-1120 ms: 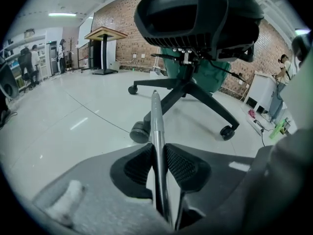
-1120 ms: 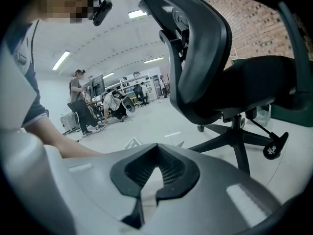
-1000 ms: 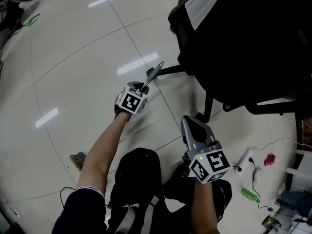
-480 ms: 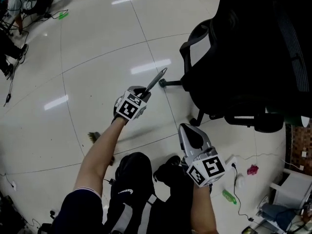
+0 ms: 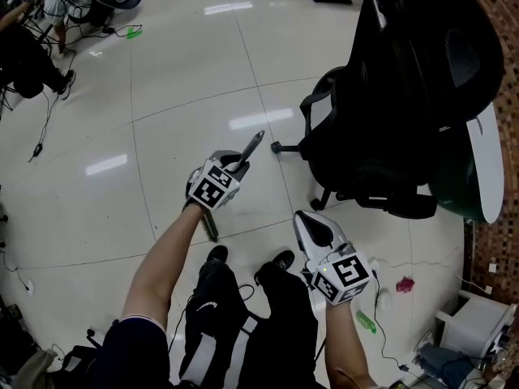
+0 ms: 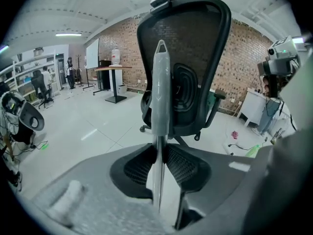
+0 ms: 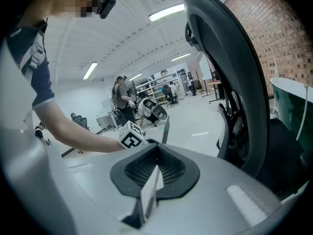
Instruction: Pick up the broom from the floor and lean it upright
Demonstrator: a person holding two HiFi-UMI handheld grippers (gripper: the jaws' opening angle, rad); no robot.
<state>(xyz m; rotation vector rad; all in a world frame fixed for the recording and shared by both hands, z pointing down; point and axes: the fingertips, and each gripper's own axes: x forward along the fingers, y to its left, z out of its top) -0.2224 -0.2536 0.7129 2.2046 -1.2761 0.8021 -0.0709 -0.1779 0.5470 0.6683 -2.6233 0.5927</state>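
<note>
The left gripper [image 5: 237, 165], jaws clamped on the broom handle [image 5: 253, 145], has risen with the person. The broom's head no longer shows on the floor [image 5: 162, 71], so the pickup looks done. The right gripper [image 5: 312, 227] is closed on nothing, and leaning the broom upright remains.

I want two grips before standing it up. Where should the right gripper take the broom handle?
Probably the shaft below the left gripper, coming from the right gripper side: only a short tapered tip of the broom handle sticks out above.
</note>
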